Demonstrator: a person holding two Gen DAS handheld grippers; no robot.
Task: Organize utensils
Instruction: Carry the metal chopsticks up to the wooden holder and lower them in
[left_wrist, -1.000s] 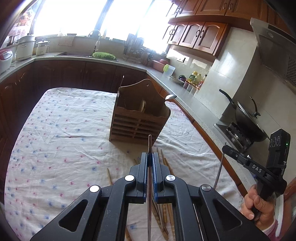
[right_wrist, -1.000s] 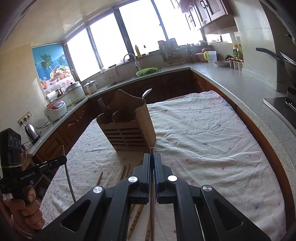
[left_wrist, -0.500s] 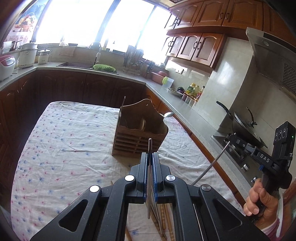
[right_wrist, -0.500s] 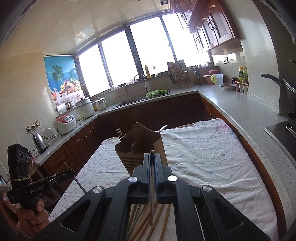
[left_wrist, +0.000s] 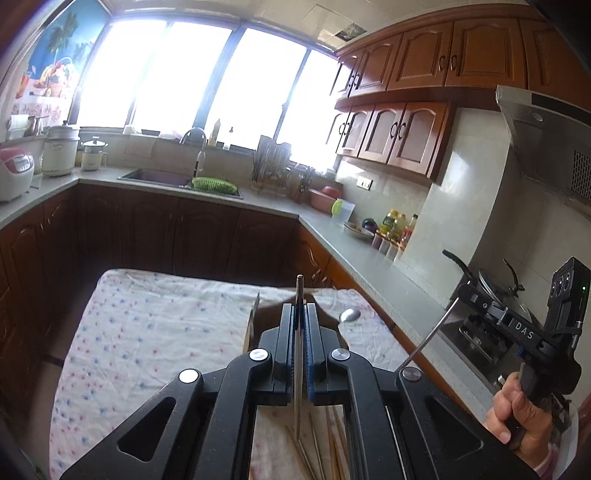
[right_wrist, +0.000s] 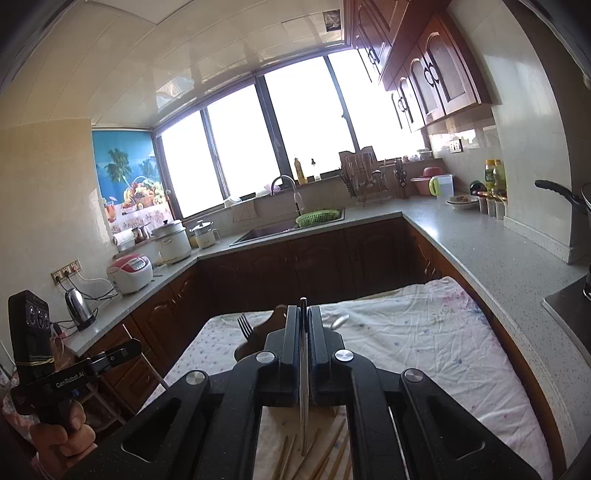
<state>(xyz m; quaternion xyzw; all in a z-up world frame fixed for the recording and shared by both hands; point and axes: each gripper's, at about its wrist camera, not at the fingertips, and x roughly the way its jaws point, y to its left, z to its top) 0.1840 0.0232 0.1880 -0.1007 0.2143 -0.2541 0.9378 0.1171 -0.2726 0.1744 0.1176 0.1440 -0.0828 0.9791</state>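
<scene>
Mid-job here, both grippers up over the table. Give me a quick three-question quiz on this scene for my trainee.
1. True or false: the left gripper is shut on a metal chopstick.
2. What does the right gripper hold? A) a fork B) a metal chopstick C) nothing
3. Name the utensil whose tines stick up from the wooden holder in the right wrist view.

Key
1. True: thin metal rod clamped between the pads.
2. B.
3. A fork; more chopsticks lie on the cloth below.
</scene>
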